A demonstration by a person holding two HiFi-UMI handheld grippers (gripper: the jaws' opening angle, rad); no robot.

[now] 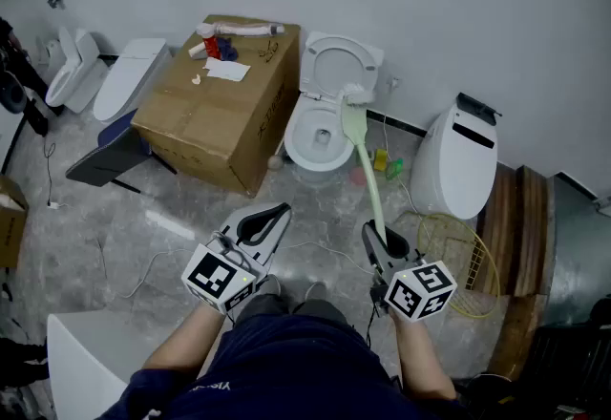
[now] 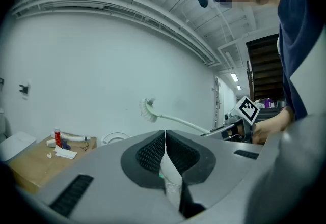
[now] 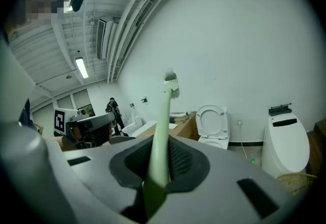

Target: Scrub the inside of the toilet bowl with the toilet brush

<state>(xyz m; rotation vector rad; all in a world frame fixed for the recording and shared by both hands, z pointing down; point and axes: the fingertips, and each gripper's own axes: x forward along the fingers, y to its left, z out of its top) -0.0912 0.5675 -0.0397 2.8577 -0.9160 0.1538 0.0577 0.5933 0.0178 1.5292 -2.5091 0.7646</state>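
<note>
You are clamping the brush (image 1: 367, 165) handle in your right gripper (image 1: 387, 239), its head hovering by the bowl (image 1: 298, 149) rim. Your left gripper (image 1: 264, 223) is idling, jaws together, empty. Scrubbing is likely starting next: lower the head into the bowl.

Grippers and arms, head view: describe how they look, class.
The left gripper and right gripper are grey and tapering, with black textured pads. Each carries a cube of black-and-white square markers. The person wears a dark navy short-sleeved top.
</note>
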